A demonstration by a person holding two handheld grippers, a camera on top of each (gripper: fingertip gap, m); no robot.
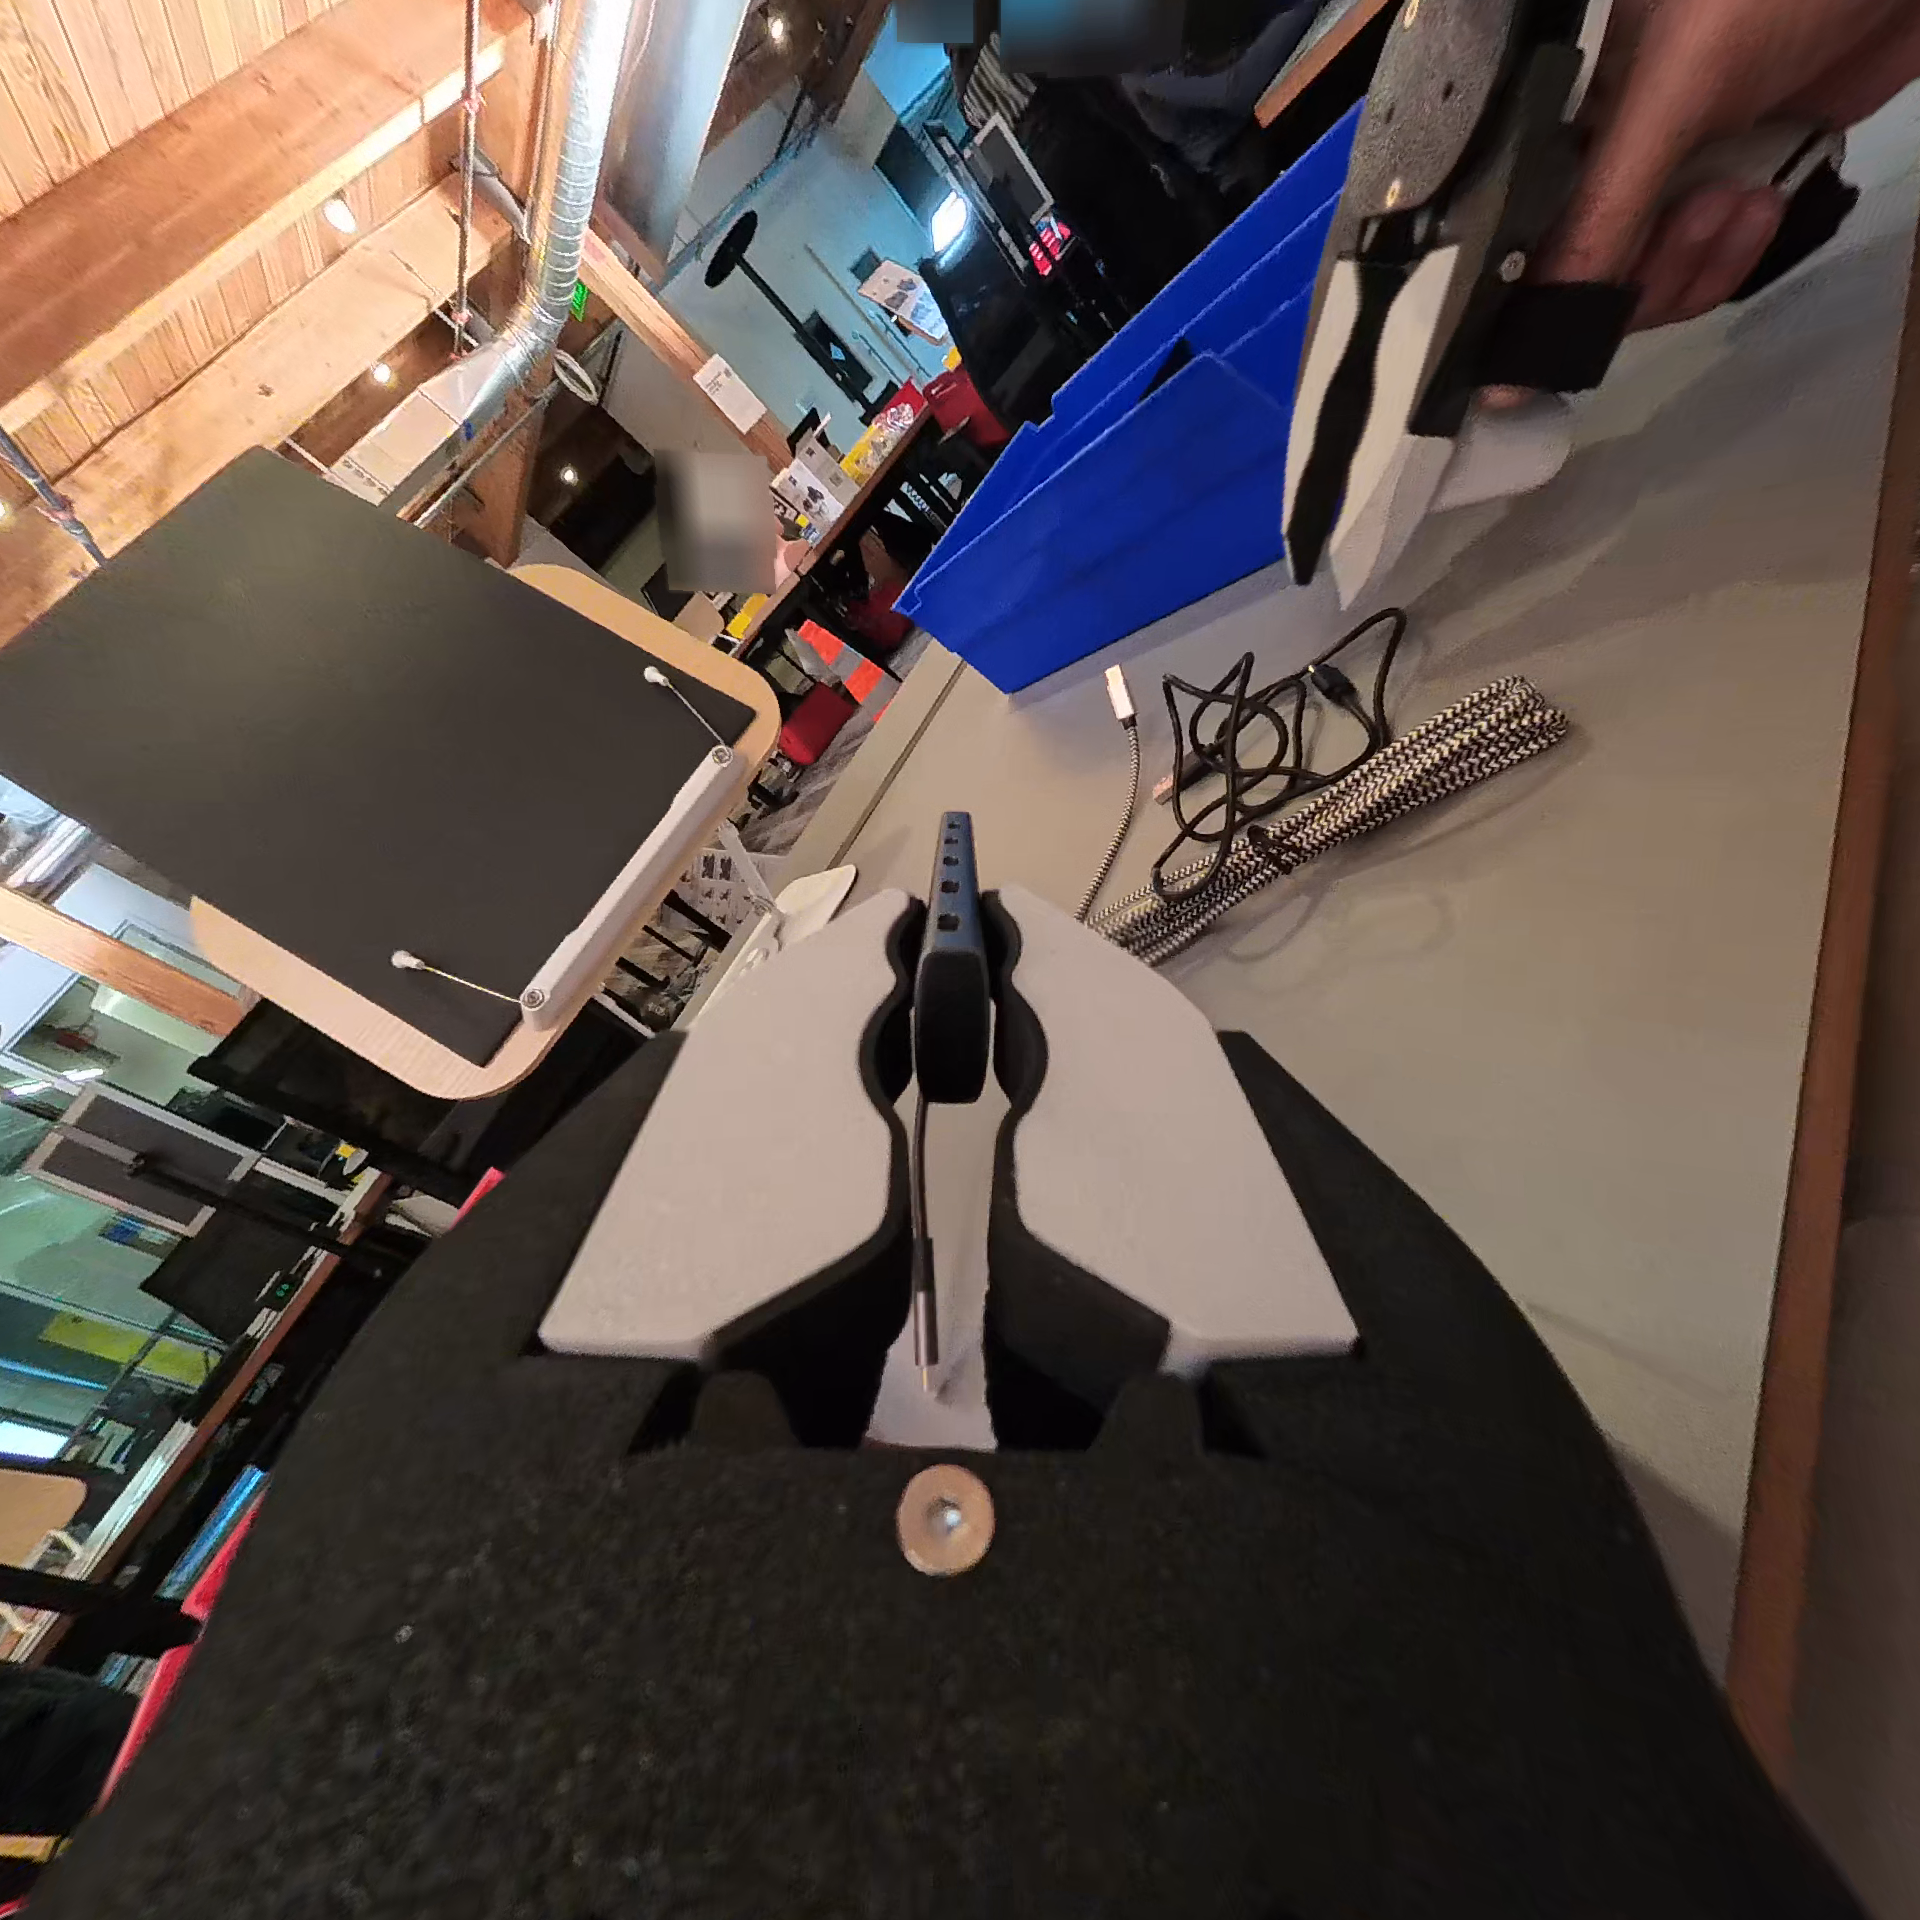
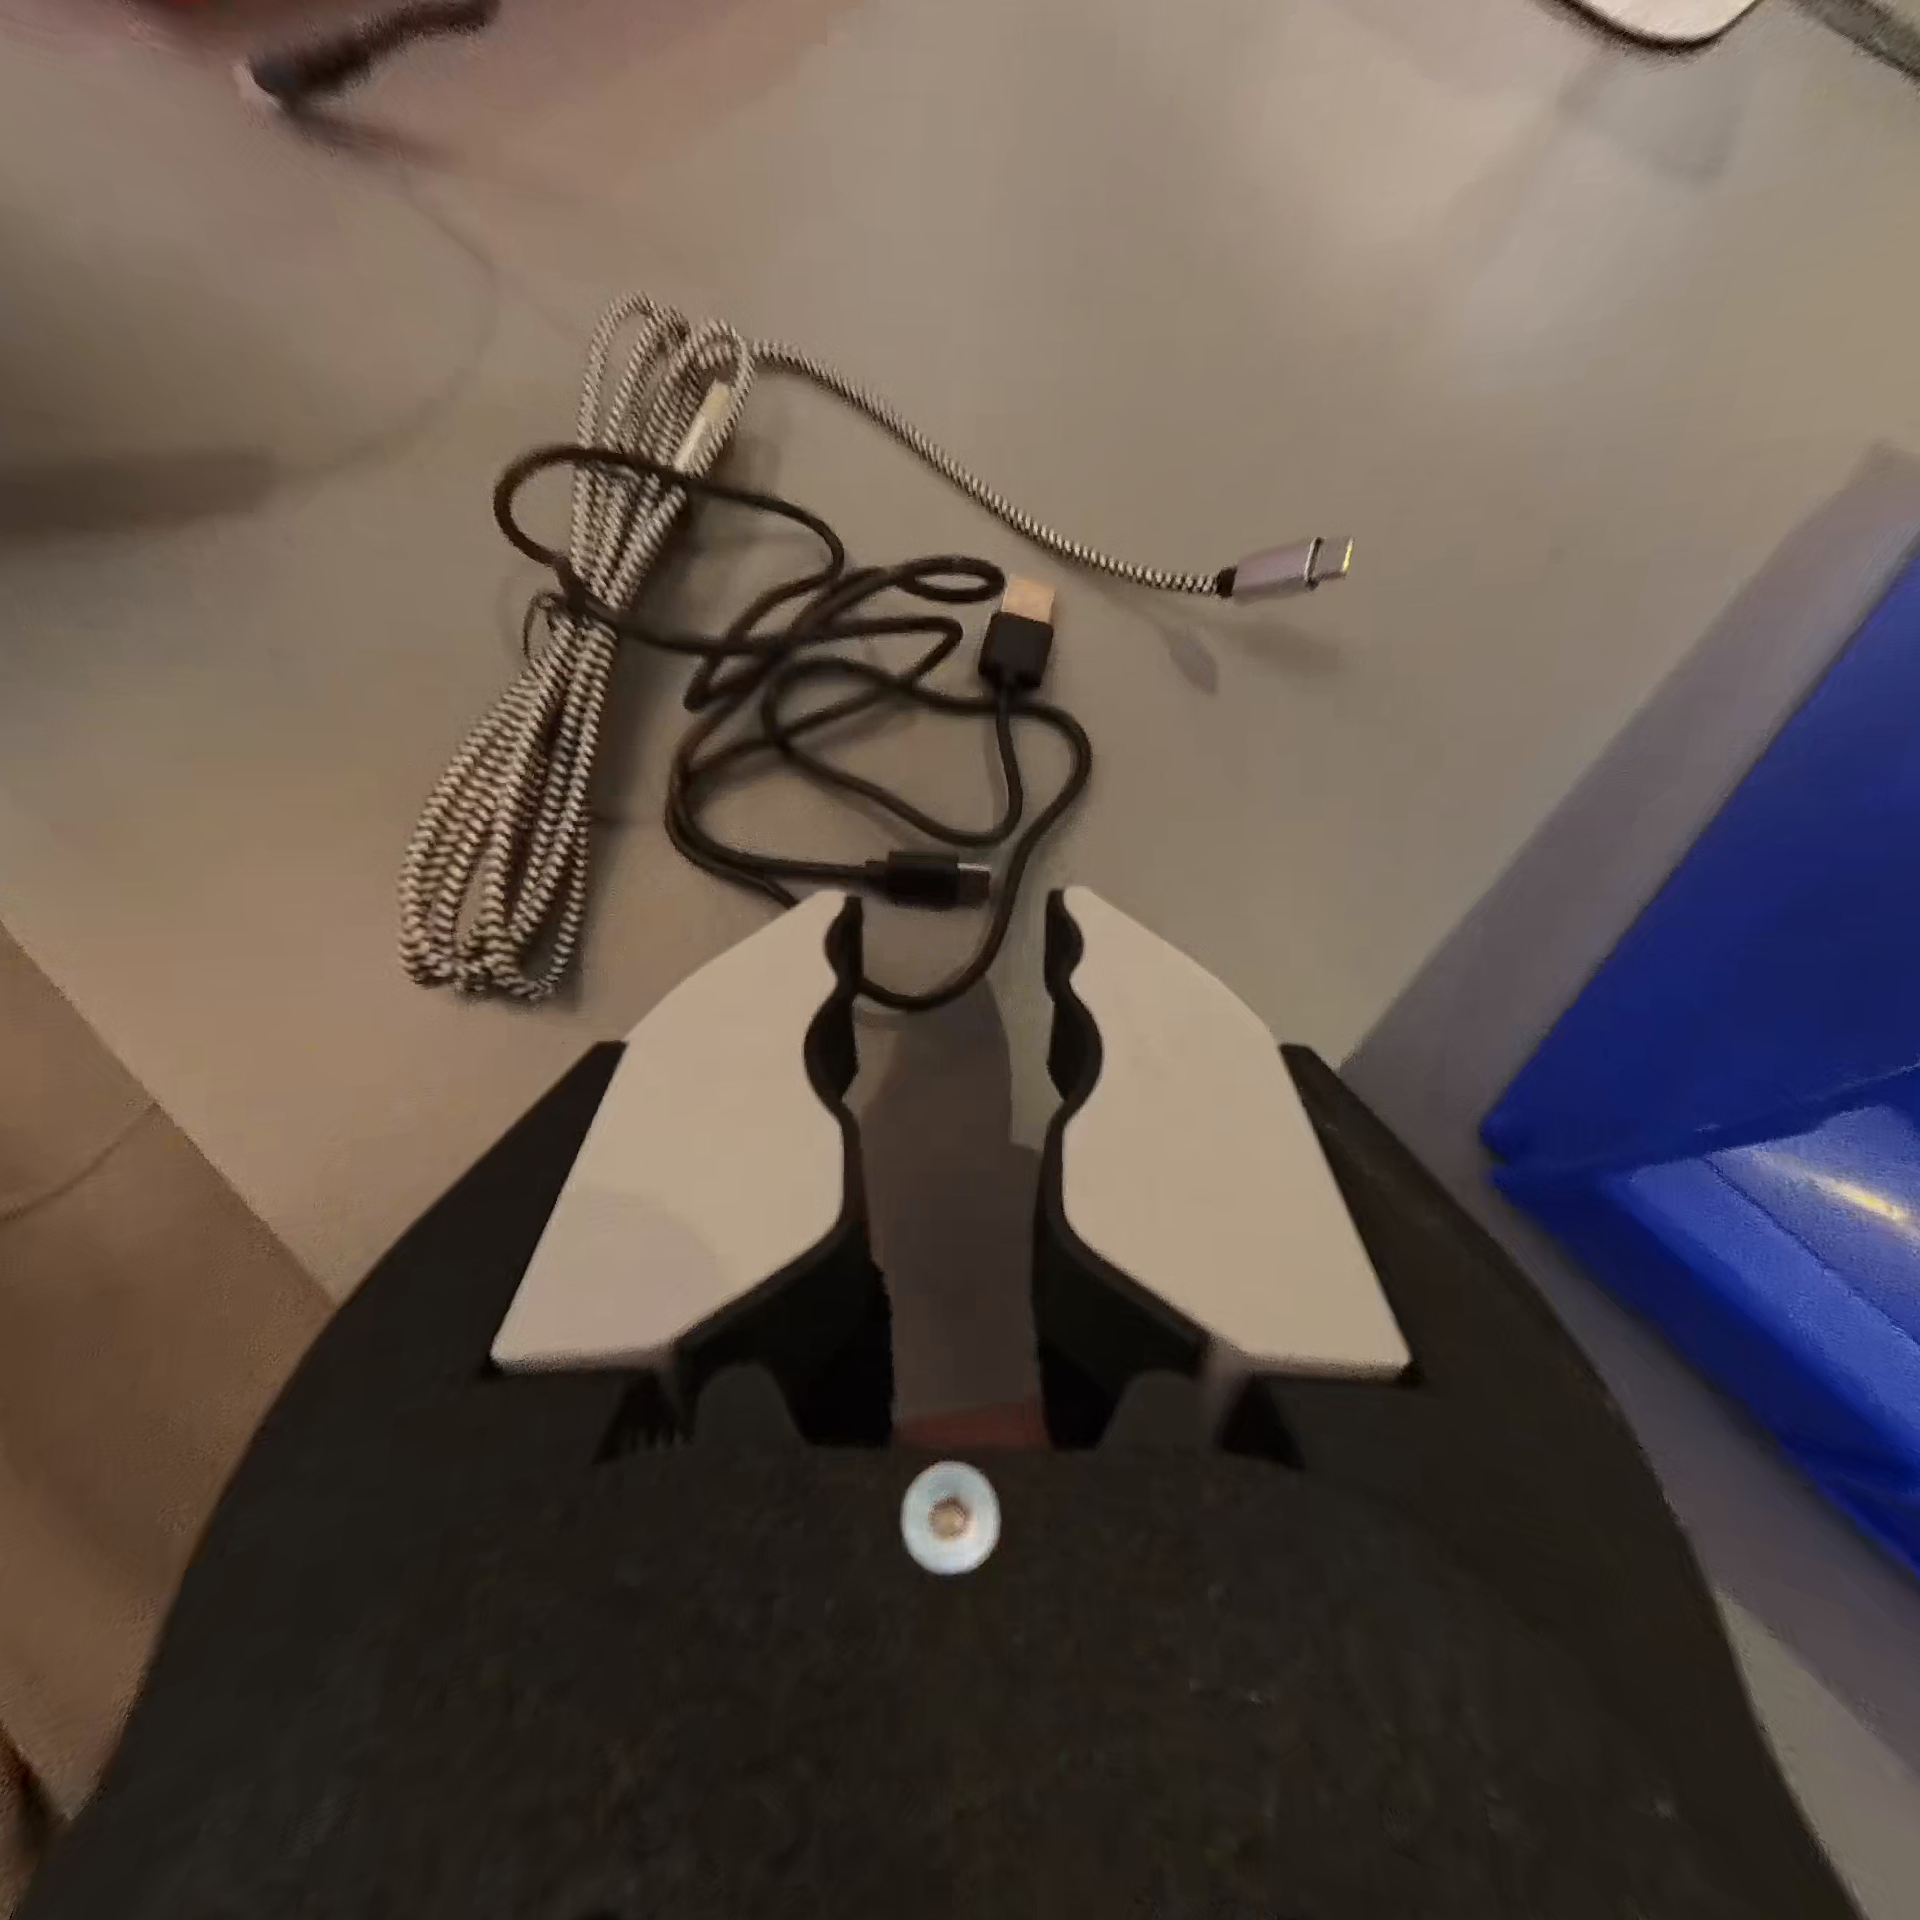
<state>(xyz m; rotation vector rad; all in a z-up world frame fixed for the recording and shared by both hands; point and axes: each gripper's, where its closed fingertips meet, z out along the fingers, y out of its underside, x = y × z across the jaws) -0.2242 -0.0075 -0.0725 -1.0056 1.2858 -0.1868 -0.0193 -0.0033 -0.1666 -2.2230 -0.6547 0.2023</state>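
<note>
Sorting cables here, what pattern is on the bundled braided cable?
Black-and-white zigzag weave on the braided cable, clearest in the right wrist view.

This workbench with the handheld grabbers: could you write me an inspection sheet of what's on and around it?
Surface: grey table, wooden edge.
Job's things: dark slim hub with short pigtail cable, upright.
Clutter: blue bins.
Grippers: left gripper clamps the hub between its fingers; right gripper open, low over the black cable.
Cables: black cable, loosely tangled; braided black-and-white cable, bundled, one plug stretched out.
Surroundings: black board, wooden ceiling, shelves.
</note>
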